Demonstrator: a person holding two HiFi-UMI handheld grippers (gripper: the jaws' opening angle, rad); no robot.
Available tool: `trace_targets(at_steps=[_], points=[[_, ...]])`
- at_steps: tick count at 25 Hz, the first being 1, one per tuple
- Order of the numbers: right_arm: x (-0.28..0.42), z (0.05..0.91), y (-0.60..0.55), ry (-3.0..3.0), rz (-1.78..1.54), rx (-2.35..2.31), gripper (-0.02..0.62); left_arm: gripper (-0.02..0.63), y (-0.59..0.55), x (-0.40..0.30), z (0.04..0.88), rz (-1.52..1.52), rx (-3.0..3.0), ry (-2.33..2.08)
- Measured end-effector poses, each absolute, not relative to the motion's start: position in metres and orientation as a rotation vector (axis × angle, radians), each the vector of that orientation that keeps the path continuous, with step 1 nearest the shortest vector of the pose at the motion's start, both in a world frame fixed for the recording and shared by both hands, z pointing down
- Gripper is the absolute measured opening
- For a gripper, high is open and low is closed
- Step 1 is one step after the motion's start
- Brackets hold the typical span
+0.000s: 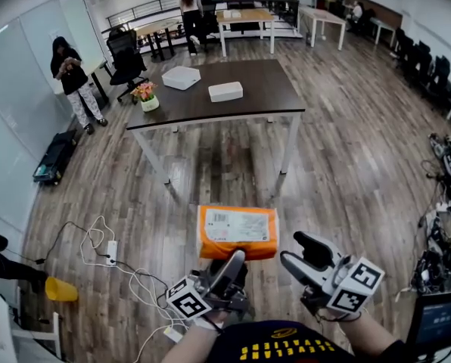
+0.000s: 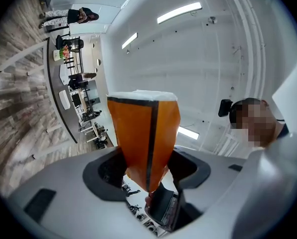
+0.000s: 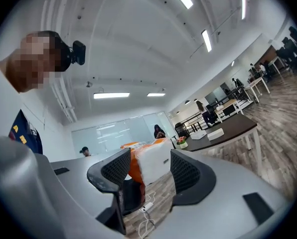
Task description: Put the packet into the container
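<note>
— Well, in the head view, where is the orange plastic packet with the white label (image 1: 237, 233) found?
— At lower centre, pinched by the left gripper (image 1: 239, 257). The right gripper (image 1: 292, 248), lower right, is seen spread and apart from it. A white rectangular container (image 1: 225, 91) is set on the dark table (image 1: 263, 82), upper centre.
— And the left gripper view?
— Only the packet's narrow end (image 2: 143, 133) is clamped, mid-frame, so it could be shaken loose.
— The right gripper view?
— Nothing is pressed between the jaws, so a slip would go uncaught.
</note>
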State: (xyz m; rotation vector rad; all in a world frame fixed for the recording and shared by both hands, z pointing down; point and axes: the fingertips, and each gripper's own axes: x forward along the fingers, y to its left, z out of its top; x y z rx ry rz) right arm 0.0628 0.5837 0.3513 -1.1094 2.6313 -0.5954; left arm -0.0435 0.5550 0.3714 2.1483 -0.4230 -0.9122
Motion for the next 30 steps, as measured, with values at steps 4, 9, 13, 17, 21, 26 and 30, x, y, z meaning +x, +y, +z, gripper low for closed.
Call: trace_targets(at_steps=[4, 9, 13, 17, 21, 26, 30], points=[[0.034, 0.358, 0.534, 2.752, -0.499, -1.208, 0.238, 0.236, 0.511, -0.051, 0.372, -0.888, 2.158, -0.396], [0.008, 0.366, 0.485, 2.811, -0.452, -1.289, 0.239, 0.236, 0.467, -0.061, 0.375, -0.865, 2.155, -0.361], [-0.003, 0.369, 0.461, 2.837, -0.371, -1.322, 0.206, 0.236, 0.443, -0.069, 0.381, -0.821, 2.168, -0.352], [0.002, 0.371, 0.443, 2.775, -0.372, -1.336, 0.133, 0.257, 0.429, -0.063, 0.39, -0.726, 2.211, -0.341], [0.013, 0.371, 0.418, 2.713, -0.375, -1.335, 0.121, 0.262, 0.415, -0.05, 0.401, -0.59, 2.292, -0.335], [0.029, 0.383, 0.376, 2.689, -0.432, -1.324, 0.107, 0.261, 0.389, -0.041, 0.423, -0.457, 2.339, -0.364], [0.04, 0.389, 0.327, 2.7, -0.457, -1.297, 0.1, 0.261, 0.353, -0.037, 0.446, -0.373, 2.326, -0.409]])
